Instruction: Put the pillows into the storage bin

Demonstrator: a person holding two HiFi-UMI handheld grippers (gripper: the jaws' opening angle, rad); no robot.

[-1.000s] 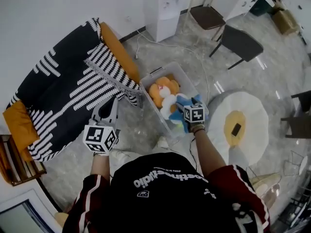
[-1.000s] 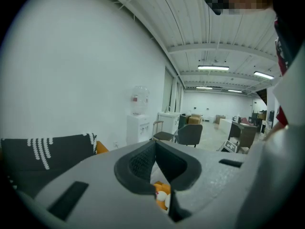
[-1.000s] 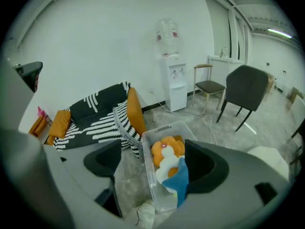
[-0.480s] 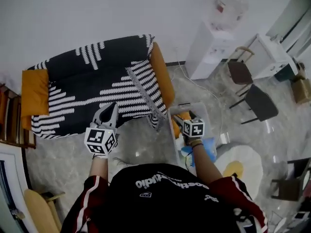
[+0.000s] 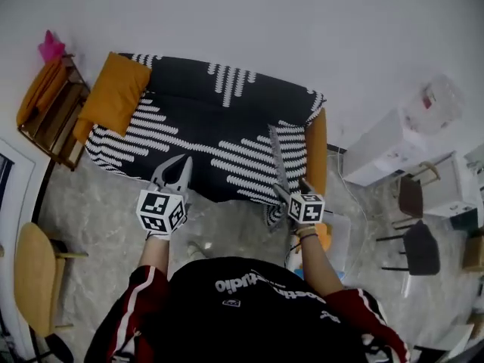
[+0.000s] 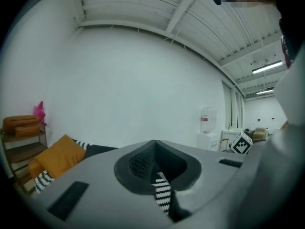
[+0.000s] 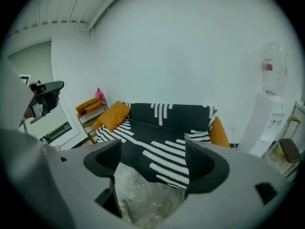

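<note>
Left gripper (image 5: 181, 163) jaws closed, right gripper (image 5: 286, 190) jaws open, both empty. Your orange pillow (image 5: 113, 98) sits well ahead at the sofa's (image 5: 227, 127) left end, with open floor (image 5: 106, 210) between.

A striped sofa (image 5: 219, 131) stands against a white wall (image 5: 265, 21) on a grey floor (image 5: 98, 210).

– How many pillows do we count?
– One orange pillow (image 5: 113, 97), upper left, on one sofa (image 5: 227, 131).
– And chairs?
– Three: yellow chair (image 5: 34, 274) lower left, dark chair (image 5: 420, 252) and brown chair (image 5: 411, 197) right. One storage bin (image 5: 340, 240).
</note>
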